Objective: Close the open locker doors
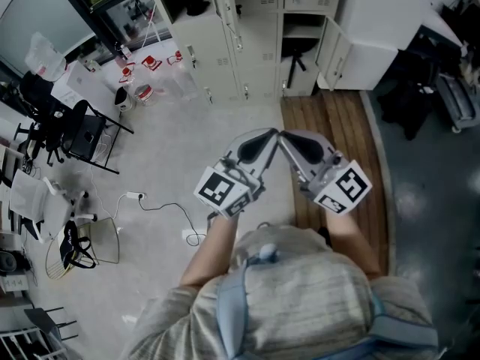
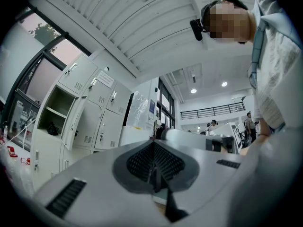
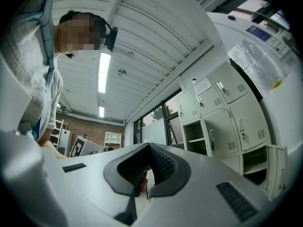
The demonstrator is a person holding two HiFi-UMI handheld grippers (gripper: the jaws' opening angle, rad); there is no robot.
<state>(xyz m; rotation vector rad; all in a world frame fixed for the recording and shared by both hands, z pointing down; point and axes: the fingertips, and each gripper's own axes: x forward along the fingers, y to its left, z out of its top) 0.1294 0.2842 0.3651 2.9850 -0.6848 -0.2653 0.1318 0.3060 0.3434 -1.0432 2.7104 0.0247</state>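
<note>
A bank of pale grey lockers (image 1: 255, 21) stands at the far side of the room. One upper door (image 1: 223, 4) hangs open, and a lower door (image 1: 330, 47) on the right is open too. I hold both grippers close to my chest, well short of the lockers, tips nearly touching. My left gripper (image 1: 261, 142) is shut with nothing in it, as is my right gripper (image 1: 298, 145). The left gripper view shows an open compartment (image 2: 54, 115) and its door (image 2: 72, 124). Open compartments (image 3: 195, 137) and a swung-out door (image 3: 275, 170) appear in the right gripper view.
A large white box-like unit (image 1: 382, 17) stands right of the lockers. A wooden floor strip (image 1: 334, 137) runs under the right gripper. Black chairs (image 1: 82, 133), a power strip with cable (image 1: 136, 196) and red-white items (image 1: 150, 63) lie left. Other people (image 2: 213, 124) stand far off.
</note>
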